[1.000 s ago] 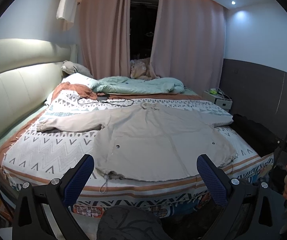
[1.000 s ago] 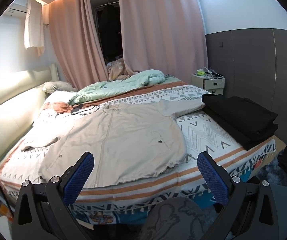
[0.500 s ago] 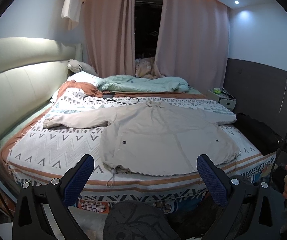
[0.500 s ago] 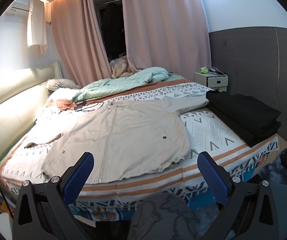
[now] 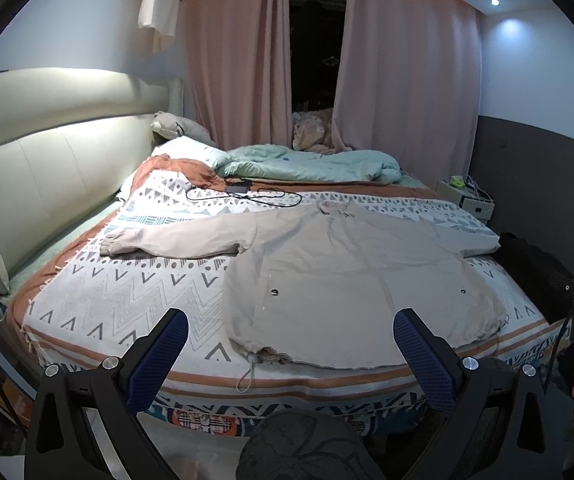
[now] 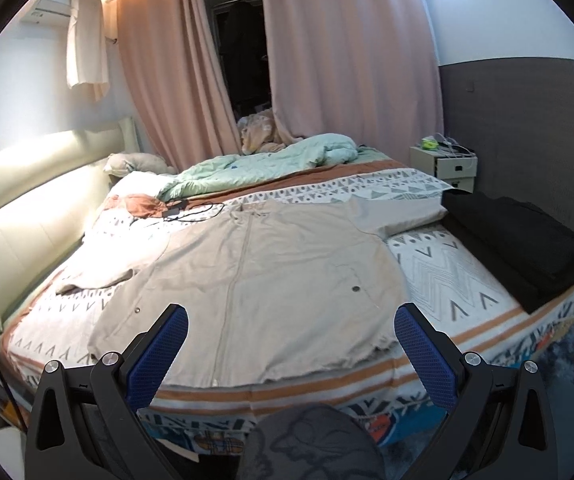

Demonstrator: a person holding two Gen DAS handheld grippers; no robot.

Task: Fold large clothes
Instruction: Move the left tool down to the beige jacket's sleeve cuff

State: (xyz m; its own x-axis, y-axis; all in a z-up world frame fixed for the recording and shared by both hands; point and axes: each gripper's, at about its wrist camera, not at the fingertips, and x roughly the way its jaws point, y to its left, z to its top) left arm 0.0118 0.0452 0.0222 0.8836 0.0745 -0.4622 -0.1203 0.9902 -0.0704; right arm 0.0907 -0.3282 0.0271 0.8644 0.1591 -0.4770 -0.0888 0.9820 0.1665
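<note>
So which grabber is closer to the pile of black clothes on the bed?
Right. The right gripper sits at the foot of the bed with the black clothes close on its right; from the left gripper they lie far off at the picture's right edge.

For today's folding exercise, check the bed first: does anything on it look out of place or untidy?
Yes. A black cable with its charger lies loose on the bedspread, just beyond the collar of the beige jacket. A green quilt is bunched up at the far side. The jacket itself lies flat, sleeves spread.
</note>
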